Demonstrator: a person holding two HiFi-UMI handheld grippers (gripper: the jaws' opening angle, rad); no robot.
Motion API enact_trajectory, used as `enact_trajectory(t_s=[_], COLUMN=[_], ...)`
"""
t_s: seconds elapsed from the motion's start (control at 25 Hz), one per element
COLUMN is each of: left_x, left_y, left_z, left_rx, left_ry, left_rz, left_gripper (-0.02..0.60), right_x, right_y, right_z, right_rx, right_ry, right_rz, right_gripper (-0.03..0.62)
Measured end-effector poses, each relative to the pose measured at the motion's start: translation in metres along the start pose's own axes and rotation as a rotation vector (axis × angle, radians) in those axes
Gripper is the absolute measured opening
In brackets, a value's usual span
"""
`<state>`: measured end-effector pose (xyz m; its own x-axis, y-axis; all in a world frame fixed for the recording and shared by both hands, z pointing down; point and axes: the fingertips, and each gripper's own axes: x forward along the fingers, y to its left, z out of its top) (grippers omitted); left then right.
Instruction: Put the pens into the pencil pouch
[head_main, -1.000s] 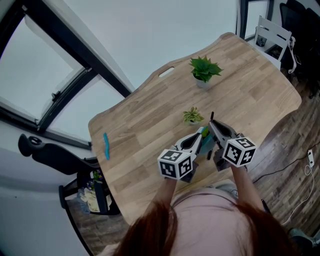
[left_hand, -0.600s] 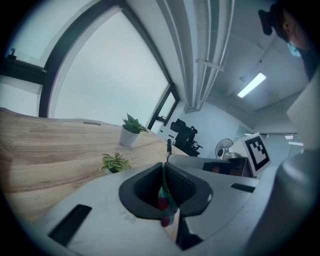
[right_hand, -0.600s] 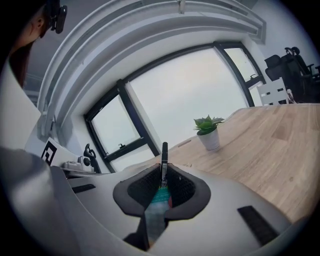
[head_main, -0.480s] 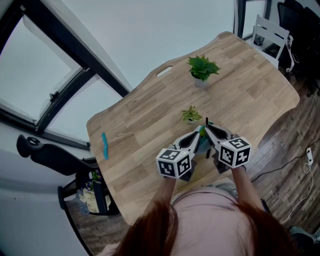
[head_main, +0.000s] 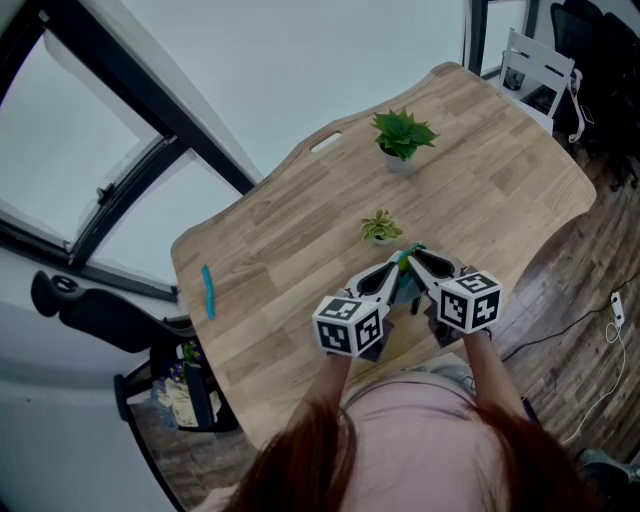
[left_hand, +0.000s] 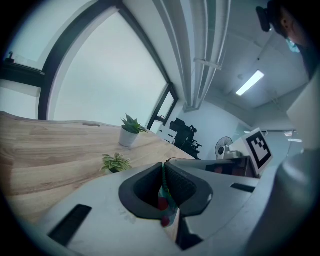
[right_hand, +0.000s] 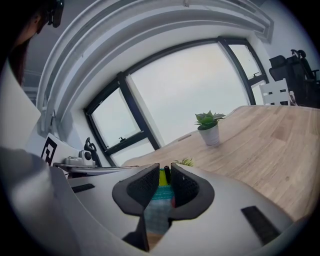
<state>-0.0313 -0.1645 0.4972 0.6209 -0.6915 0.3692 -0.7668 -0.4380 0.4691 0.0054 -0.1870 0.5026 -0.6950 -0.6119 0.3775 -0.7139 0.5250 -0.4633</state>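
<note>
A teal pencil pouch (head_main: 405, 278) with green and red patches hangs over the table's front edge between my two grippers. My left gripper (head_main: 394, 270) is shut on the pouch's zipper edge (left_hand: 163, 186). My right gripper (head_main: 415, 260) meets it from the right. Its jaws have just been opening, and they stand open. A black pen (right_hand: 168, 173) stands between them against the right pad, over the pouch (right_hand: 161, 194). A blue pen (head_main: 209, 291) lies on the wooden table (head_main: 300, 230) at far left.
A small potted plant (head_main: 380, 228) stands just beyond the grippers, and a larger one (head_main: 402, 140) further back. A white slot (head_main: 325, 142) lies near the table's far edge. A white chair (head_main: 535, 75) stands at back right, a black office chair (head_main: 100, 310) at left.
The black pen that stuck up above the right gripper has sunk out of sight in the head view. The right gripper moved left and down toward the pouch. The left gripper stayed put.
</note>
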Motion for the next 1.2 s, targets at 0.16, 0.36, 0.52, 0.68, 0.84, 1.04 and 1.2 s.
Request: enact_trajectory(t_s=[0.16,0.36,0.52,0.68,0.84,1.04,1.2], left_x=[-0.001,-0.004,-0.006,-0.006,-0.008,-0.008,-0.008], left_y=[0.0,0.003,0.004,0.005,0.006,0.011,0.011], left_z=[0.001,0.003,0.002,0.002,0.004,0.005,0.005], left_rx=[0.001,-0.013,-0.004,-0.002,-0.001,-0.008,-0.008], left_ry=[-0.004,-0.019,-0.029,-0.037,-0.047,-0.057,-0.054], left_rz=[0.002,0.016,0.026,0.033,0.042,0.052,0.045], left_gripper=[0.014,0.014,0.014,0.014,0.014,0.014,0.014], right_x=[-0.004,-0.013,-0.023,-0.033,-0.041,-0.043,-0.042], right_y=[0.002,0.002,-0.003,-0.012,-0.023,-0.037,-0.046], right_z=[0.006,0.016,0.025,0.03,0.024,0.009,-0.006], right_rx=[0.006,-0.016,-0.039,-0.042,-0.033,-0.032,-0.025], right_ry=[-0.025,-0.077,-0.116,-0.145,-0.135,-0.086,-0.042], right_rz=[-0.001,-0.022,-0.064,-0.11,-0.153,-0.205,-0.229], right_gripper=[0.054,0.055,0.055,0.049,0.038,0.018,0.018])
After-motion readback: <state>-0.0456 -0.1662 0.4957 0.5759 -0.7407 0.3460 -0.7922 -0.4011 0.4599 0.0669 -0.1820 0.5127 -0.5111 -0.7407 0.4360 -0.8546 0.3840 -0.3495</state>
